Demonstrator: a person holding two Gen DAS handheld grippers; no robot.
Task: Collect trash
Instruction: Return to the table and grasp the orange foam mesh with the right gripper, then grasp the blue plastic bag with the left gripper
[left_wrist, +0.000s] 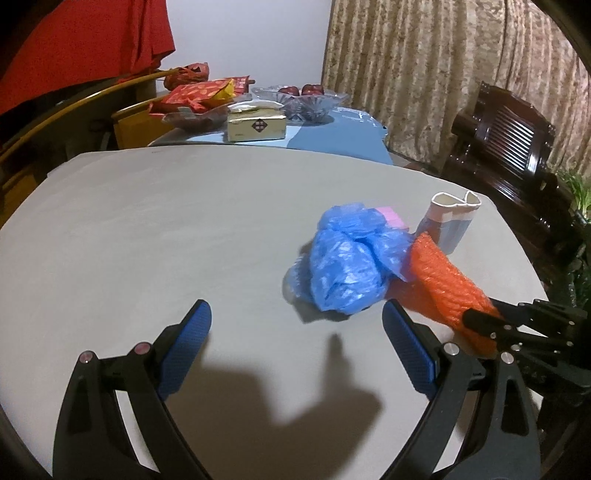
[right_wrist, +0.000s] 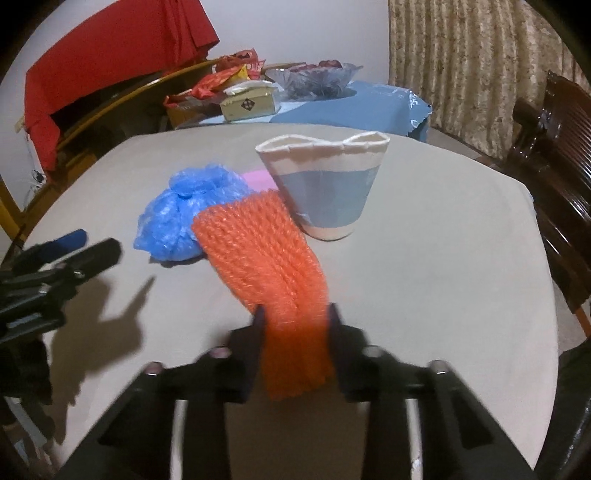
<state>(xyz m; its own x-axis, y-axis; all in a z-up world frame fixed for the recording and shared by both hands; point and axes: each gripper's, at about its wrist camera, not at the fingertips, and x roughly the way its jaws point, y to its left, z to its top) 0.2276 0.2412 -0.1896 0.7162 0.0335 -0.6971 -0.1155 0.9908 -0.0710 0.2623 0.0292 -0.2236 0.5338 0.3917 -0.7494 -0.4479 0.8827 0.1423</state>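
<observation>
**Orange mesh sleeve held at its near end, long axis running toward the cup**

The orange mesh sleeve (right_wrist: 266, 258) is clamped at its near end between the fingers of my right gripper (right_wrist: 295, 325); its long axis runs away from those fingers, forward and slightly left, with the far end lifted off the surface (right_wrist: 424, 277) and lying close to the foot of the crumpled paper cup (right_wrist: 325, 184). The sleeve is a ribbed, netted foam tube, bright orange, flattened and soft-looking; I judge it will flop where it is unsupported. The cup stands upright beyond it, its rim pinched out of round, blue-banded on white. Just left of the sleeve sits a bunched blue plastic bag (right_wrist: 181, 221), with a pink block (right_wrist: 258, 177) partly hidden behind it. My left gripper (left_wrist: 295, 325) hovers with fingers wide apart, holding nothing; the blue bag lies ahead of it and toward its right finger, so I judge it the nearer hand for that bag.
</observation>
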